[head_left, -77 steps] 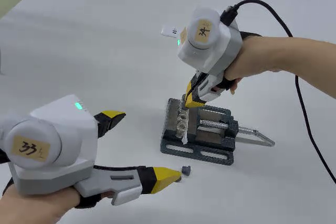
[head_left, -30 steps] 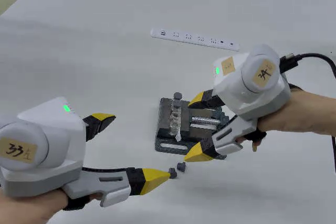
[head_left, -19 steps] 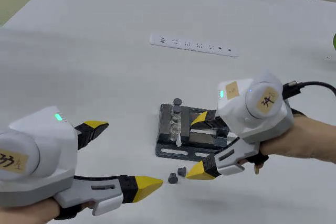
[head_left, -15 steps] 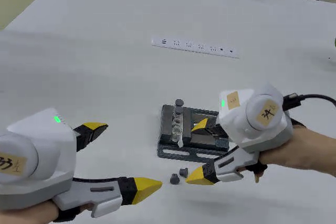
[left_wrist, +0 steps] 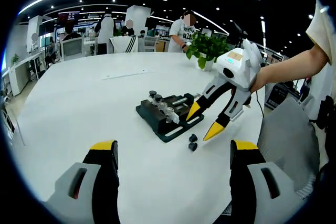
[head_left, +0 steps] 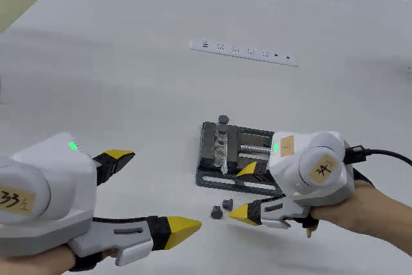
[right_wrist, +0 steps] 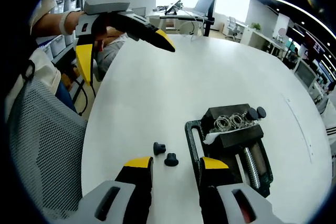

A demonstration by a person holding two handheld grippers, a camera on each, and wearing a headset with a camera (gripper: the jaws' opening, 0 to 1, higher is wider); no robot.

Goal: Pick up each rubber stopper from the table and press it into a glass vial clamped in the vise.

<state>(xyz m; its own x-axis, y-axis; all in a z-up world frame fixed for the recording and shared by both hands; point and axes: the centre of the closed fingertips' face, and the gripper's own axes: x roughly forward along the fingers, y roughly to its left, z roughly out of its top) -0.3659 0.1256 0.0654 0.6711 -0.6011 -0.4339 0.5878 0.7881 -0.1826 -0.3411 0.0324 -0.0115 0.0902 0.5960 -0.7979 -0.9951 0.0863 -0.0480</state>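
Observation:
Two dark rubber stoppers (head_left: 216,211) (head_left: 228,205) lie loose on the white table, just in front of the black vise (head_left: 257,141). The vise clamps a row of glass vials (head_left: 222,149). The far vials carry stoppers (right_wrist: 253,114), while the near ones (right_wrist: 226,122) stand with bare mouths. My right gripper (head_left: 243,191) is open and low over the table, with one loose stopper (right_wrist: 171,159) just ahead between its fingers and the other (right_wrist: 159,148) slightly left. My left gripper (head_left: 158,190) is open wide and holds nothing, left of the stoppers.
A white power strip (head_left: 244,52) lies on the far side of the table. A cable (head_left: 386,154) trails from the right gripper. A potted plant (left_wrist: 205,48) and several people stand beyond the table's far edge.
The right gripper came away from the vise top and dropped in front of it, to the loose stoppers. The left gripper's tip has drawn back from the stoppers. The head camera shifted.

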